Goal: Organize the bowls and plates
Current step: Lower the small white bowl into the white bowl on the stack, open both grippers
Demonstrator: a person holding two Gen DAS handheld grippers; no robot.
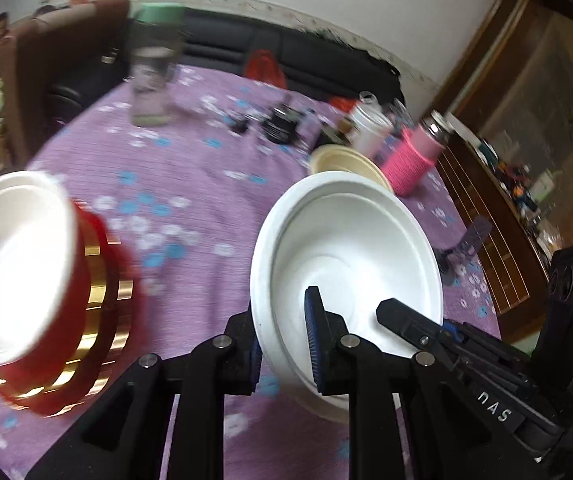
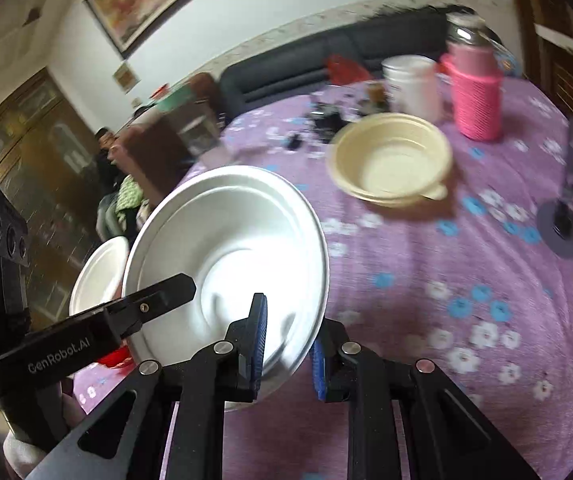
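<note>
Red bowl (image 1: 86,304): at the far left in our left wrist view we saw a red and gold bowl with a white inside, tilted and blurred, above the purple flowered tablecloth (image 1: 190,184).
Left gripper (image 1: 284,344): we saw its fingers closed on the near rim of the white bowl (image 1: 350,248), one blue pad inside the bowl and the other outside the wall.
White bowl: it stood tilted near the middle of the table, mouth turned toward us, held from both sides.
Right gripper (image 2: 288,350): in our right wrist view its fingers straddled the white bowl's (image 2: 226,248) near right rim; the left pad touched the inside, but we could not tell whether the right pad pressed the outside.
Cream bowl (image 2: 390,158): it sat upright on the cloth, farther back and to the right of the white bowl, apart from it.
Pink bottle (image 2: 474,92): it stood at the far right, just behind the cream bowl, beside a white cup (image 2: 412,84).
</note>
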